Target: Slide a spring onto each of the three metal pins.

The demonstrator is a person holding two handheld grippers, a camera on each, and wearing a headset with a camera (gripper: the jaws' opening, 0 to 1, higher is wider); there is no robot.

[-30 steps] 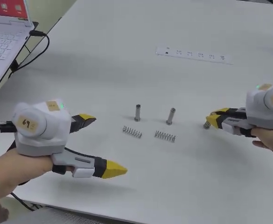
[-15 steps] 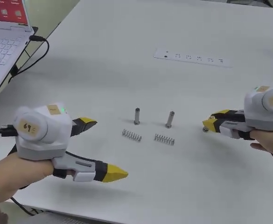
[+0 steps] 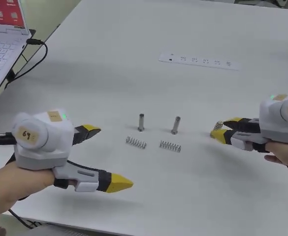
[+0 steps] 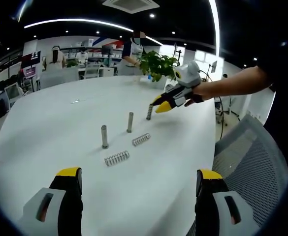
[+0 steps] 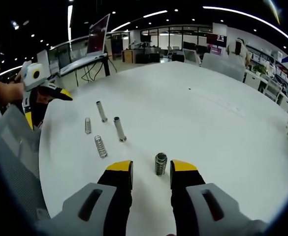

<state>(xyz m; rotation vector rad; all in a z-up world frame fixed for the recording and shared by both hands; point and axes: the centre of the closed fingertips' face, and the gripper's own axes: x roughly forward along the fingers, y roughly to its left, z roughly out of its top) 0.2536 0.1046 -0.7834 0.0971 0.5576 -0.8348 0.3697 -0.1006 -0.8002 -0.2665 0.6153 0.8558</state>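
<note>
Two bare metal pins (image 3: pixel 141 122) (image 3: pixel 176 125) stand upright mid-table, and two loose springs (image 3: pixel 135 142) (image 3: pixel 170 146) lie just in front of them. A third pin (image 3: pixel 217 127), to the right, wears a spring; it is the pin (image 5: pixel 160 163) just ahead of my right gripper's tips. My right gripper (image 3: pixel 220 132) (image 5: pixel 151 169) is open, its yellow tips flanking that pin without touching it. My left gripper (image 3: pixel 112 157) (image 4: pixel 139 179) is wide open, holds nothing, and hovers left of the springs (image 4: pixel 116 158) (image 4: pixel 141 139).
A white power strip (image 3: pixel 200 61) lies farther back on the table. An open laptop (image 3: pixel 1 34) with a black cable (image 3: pixel 35 54) sits at the far left. The table's near edge runs just below my left hand.
My right gripper has eased back to the right off the third pin, leaving the spring on it. The left gripper has barely moved.
</note>
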